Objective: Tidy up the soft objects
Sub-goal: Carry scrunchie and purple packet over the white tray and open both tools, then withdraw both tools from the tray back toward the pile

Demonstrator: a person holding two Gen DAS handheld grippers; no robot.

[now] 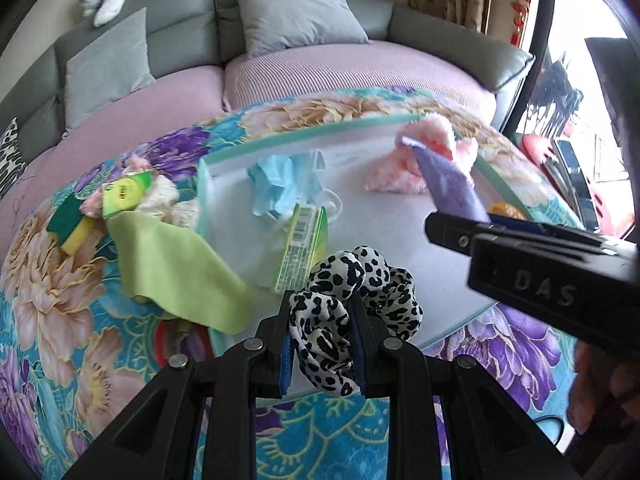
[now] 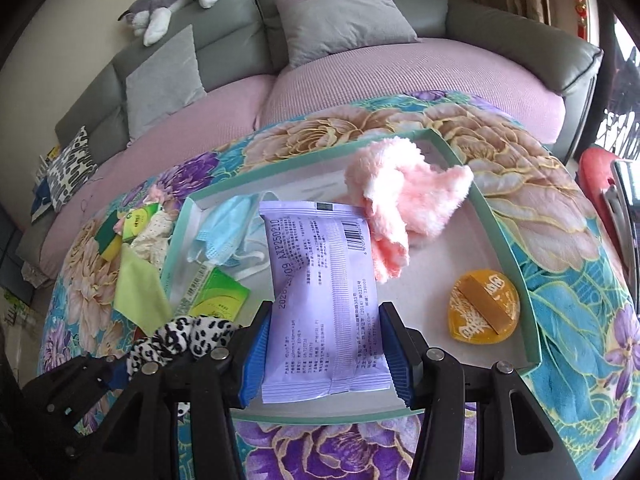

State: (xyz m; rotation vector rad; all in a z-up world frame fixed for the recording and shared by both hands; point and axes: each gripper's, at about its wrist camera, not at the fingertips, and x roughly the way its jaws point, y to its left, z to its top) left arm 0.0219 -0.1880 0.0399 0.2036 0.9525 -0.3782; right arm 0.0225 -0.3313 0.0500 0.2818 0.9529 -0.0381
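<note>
So we've got a grey sofa with lilac seat covers [image 2: 400, 76] across the far side, two grey cushions on it and a grey-and-white plush animal [image 2: 176, 4] sprawled on the backrest. In front of that is the table under a loud teal floral cloth [image 2: 560, 240], and on it sits our shallow white tray with a mint-green rim [image 2: 494, 220].

Inside the tray, far right, there's a fluffy pink towel [image 2: 404, 208] bunched up. Far left in the tray is a crumpled light-blue face mask [image 2: 224, 228], with a green tissue packet [image 2: 218, 300] just near of it. Near right there's a round orange puff with a tan strap [image 2: 484, 308].

Left of the tray, out on the cloth, we see a lime-green microfibre cloth [image 1: 172, 264] draped over the tray's left rim, plus a yellow-and-green sponge [image 1: 74, 228] further left.

Our right gripper [image 2: 324, 348] is clamped on a lilac plastic wipes packet [image 2: 320, 288], held over the near middle of the tray. Our left gripper [image 1: 320, 332] is pinching a black-and-white leopard-print scrunchie [image 1: 352, 296] over the tray's near edge, left of the packet.
</note>
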